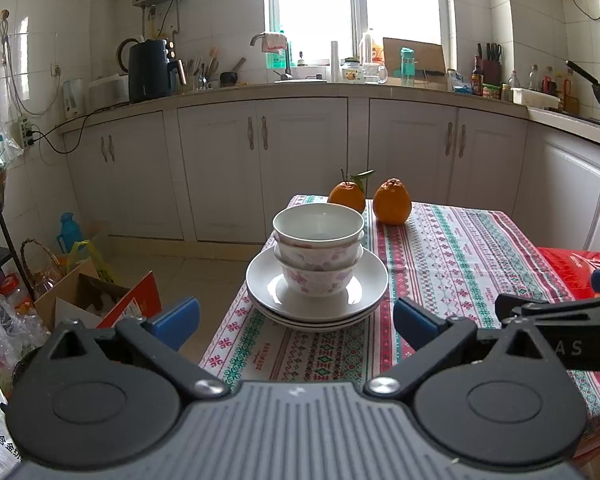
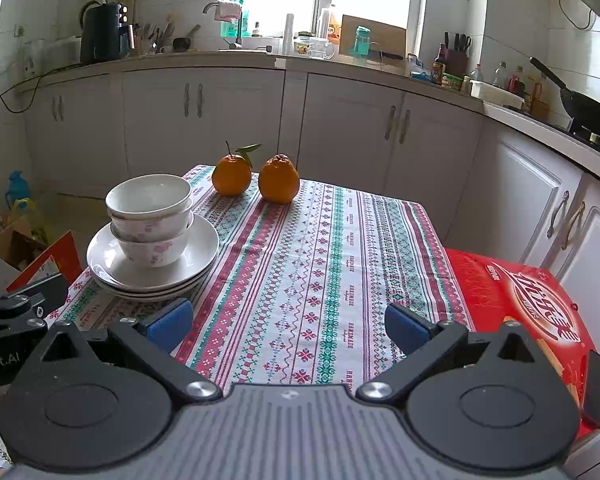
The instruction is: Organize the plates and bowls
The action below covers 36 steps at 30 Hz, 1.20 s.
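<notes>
So the dishes were all in one pile: three bowls (image 1: 318, 252) nested inside each other, sitting in the middle of a stack of white plates (image 1: 317, 292). The top bowl was plain white inside, and the two under it had a pink flower pattern on the outside. The whole pile sat at the left edge of the tabletop (image 1: 452, 248), about halfway along that edge, on a striped red, green and white patterned tablecloth (image 2: 320, 264).

The left gripper (image 1: 296, 318) was held above the near end of the tabletop, pointed straight at the pile. Its blue-padded fingers (image 1: 176, 316) were spread wide with nothing between them, and they weren't touching the plates. The right gripper (image 2: 288, 322) was just beside it, over the middle of the near edge, fingers also wide apart and gripping nothing. From the right wrist view the pile was off to the left and further ahead, clearly apart from the fingertips. Each camera caught a bit of the other gripper's black body at the side of its view.

Two oranges (image 2: 256, 178) sat side by side near the far edge of the tabletop, the left one with a stem and leaf on it. They were behind the pile and not touching it. A red printed box (image 2: 532, 320) stuck out at the right edge. Kitchen cabinets (image 1: 260, 168) ran along behind everything.
</notes>
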Each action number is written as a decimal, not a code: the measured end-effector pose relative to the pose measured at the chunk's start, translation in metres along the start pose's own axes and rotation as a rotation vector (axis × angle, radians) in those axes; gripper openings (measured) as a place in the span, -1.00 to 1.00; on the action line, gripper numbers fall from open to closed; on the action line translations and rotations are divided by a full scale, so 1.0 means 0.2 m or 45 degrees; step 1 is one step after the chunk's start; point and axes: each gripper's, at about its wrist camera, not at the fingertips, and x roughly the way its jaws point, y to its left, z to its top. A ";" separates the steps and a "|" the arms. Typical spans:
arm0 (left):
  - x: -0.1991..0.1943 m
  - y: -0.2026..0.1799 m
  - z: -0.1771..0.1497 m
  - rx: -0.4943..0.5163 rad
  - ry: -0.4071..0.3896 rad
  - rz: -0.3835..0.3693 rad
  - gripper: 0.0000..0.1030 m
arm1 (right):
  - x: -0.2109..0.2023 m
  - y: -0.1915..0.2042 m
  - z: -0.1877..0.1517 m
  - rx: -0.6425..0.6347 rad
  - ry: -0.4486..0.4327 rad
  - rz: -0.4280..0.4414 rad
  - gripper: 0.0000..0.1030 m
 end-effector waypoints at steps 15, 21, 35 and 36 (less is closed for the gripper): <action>0.00 0.00 0.00 -0.008 0.010 0.002 0.99 | 0.01 0.00 0.00 0.004 0.005 -0.002 1.00; 0.00 0.01 0.00 -0.008 0.009 0.003 0.98 | 0.00 0.00 0.00 0.004 0.004 -0.002 1.00; 0.00 0.00 -0.01 -0.015 0.019 0.003 0.98 | 0.01 0.00 0.00 0.003 0.006 -0.003 1.00; 0.00 0.00 -0.01 -0.016 0.020 0.003 0.98 | 0.01 0.00 0.00 0.003 0.006 -0.003 1.00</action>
